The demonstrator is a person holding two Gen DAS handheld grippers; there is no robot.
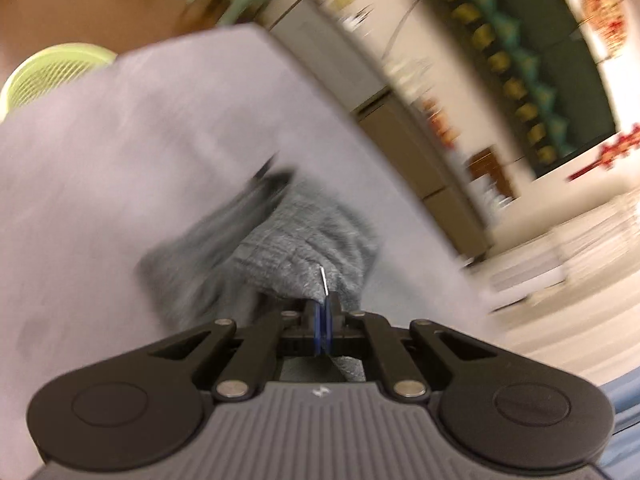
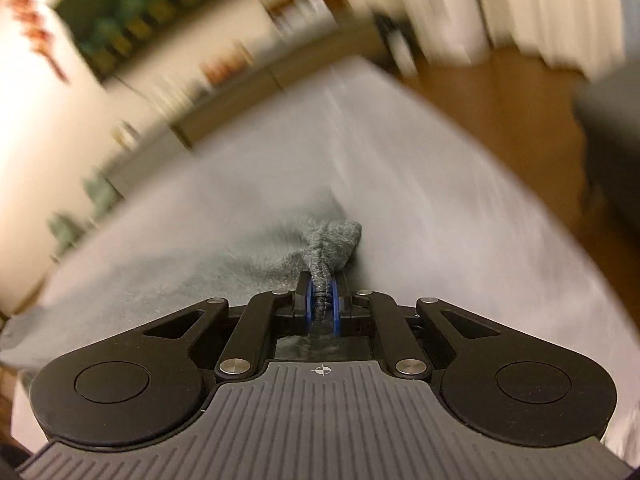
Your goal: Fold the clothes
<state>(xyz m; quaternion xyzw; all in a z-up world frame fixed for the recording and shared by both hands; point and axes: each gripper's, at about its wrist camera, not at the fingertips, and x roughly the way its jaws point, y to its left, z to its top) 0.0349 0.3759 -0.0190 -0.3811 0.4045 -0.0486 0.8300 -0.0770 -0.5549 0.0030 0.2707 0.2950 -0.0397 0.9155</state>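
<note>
The grey knitted garment (image 1: 304,248) lies on the pale cloth-covered worktop (image 1: 120,152), bunched directly ahead of the left gripper (image 1: 323,320), whose fingers (image 1: 318,322) are pressed together on a fold of it. In the left wrist view a lime-green slatted basket (image 1: 48,74) stands beyond the worktop's far left edge, and a long low cabinet (image 1: 404,140) runs along the wall to the right of the worktop. In the right wrist view the same garment (image 2: 334,242) spreads leftward from the right gripper (image 2: 323,306), clamped between its fingers (image 2: 307,304). The wooden floor (image 2: 500,128) lies right of the worktop (image 2: 440,200).
</note>
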